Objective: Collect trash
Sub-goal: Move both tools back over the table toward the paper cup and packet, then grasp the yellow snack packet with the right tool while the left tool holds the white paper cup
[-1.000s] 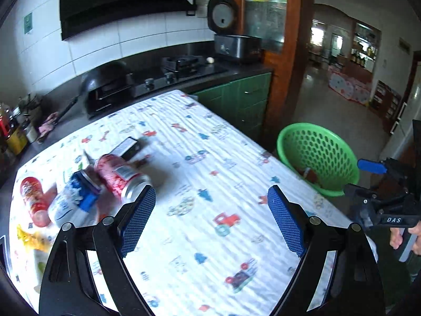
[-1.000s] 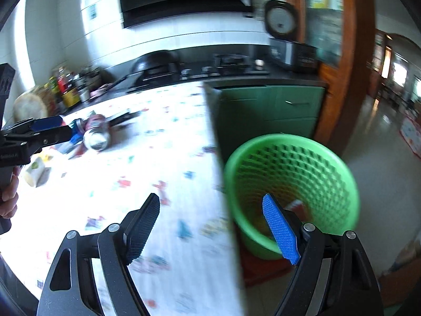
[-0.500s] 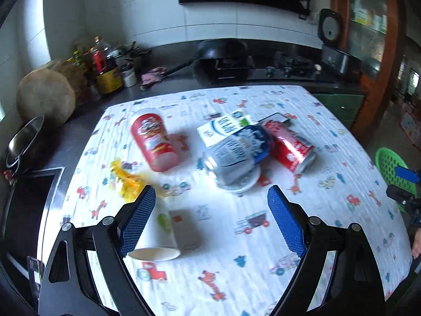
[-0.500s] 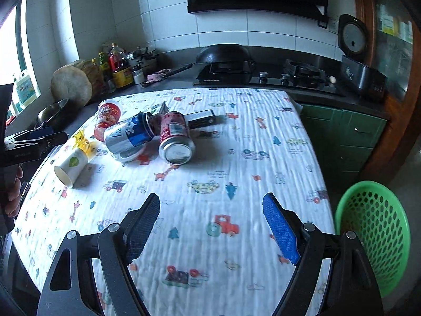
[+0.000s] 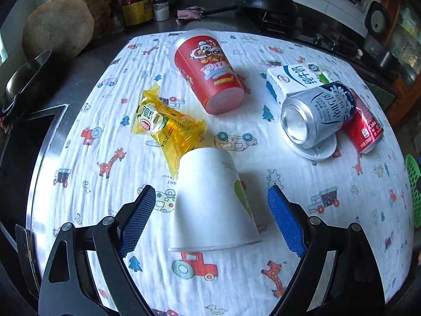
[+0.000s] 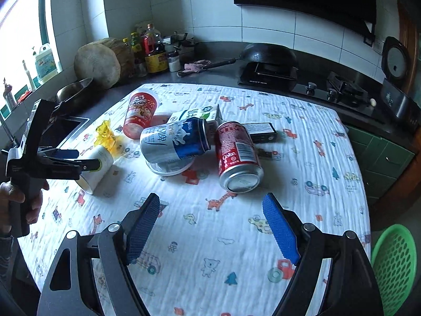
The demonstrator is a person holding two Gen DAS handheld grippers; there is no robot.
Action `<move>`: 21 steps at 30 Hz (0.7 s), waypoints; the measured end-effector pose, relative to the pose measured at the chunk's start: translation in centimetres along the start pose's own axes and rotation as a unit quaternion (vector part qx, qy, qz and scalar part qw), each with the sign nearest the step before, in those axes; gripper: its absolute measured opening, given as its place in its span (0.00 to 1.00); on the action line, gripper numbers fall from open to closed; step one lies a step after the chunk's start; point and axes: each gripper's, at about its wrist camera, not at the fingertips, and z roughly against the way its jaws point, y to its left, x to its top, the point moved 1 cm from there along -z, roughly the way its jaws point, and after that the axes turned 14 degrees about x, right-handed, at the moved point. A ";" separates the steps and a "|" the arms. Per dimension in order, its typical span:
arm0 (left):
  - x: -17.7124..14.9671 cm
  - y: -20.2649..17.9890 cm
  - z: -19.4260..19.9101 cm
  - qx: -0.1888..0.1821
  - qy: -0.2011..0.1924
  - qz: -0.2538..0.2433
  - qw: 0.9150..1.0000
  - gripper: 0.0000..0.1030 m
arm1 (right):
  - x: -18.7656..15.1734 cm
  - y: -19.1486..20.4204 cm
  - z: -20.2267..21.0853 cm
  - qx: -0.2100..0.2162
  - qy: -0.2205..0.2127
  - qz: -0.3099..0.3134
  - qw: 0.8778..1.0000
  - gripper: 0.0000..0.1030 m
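A white paper cup (image 5: pixel 213 200) lies on its side on the patterned tablecloth, between the open jaws of my left gripper (image 5: pixel 210 220), not gripped. Beyond it lie a yellow wrapper (image 5: pixel 168 123), a red snack cup (image 5: pixel 208 73), a milk carton (image 5: pixel 294 79), a silver-blue can (image 5: pixel 318 113) on a white lid, and a red cola can (image 5: pixel 364 129). My right gripper (image 6: pixel 210 229) is open and empty above the cloth, just short of the red cola can (image 6: pixel 236 155). The left gripper (image 6: pixel 65 162) shows in the right wrist view around the cup (image 6: pixel 96 164).
A green basket (image 6: pixel 394 263) stands on the floor off the table's right edge. A small black box (image 6: pixel 260 131) lies behind the cola can. A sink (image 5: pixel 18 142) is left of the cloth. Bottles, a chopping block, a wok and a stove line the back counter.
My left gripper has moved forward and down so the paper cup now lies between its jaws. My right gripper has advanced over the table toward the cans.
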 end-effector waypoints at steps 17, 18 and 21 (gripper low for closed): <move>-3.3 5.4 0.2 -0.050 -0.004 0.042 0.998 0.61 | 5.6 6.7 -8.3 0.061 0.050 0.060 0.995 0.75; -3.7 6.1 0.7 -0.048 -0.009 0.044 0.998 0.61 | 6.0 7.4 -9.1 0.068 0.054 0.065 0.994 0.75; -4.8 8.0 1.5 -0.040 -0.018 0.051 0.998 0.61 | 7.0 9.6 -11.6 0.088 0.067 0.079 0.991 0.75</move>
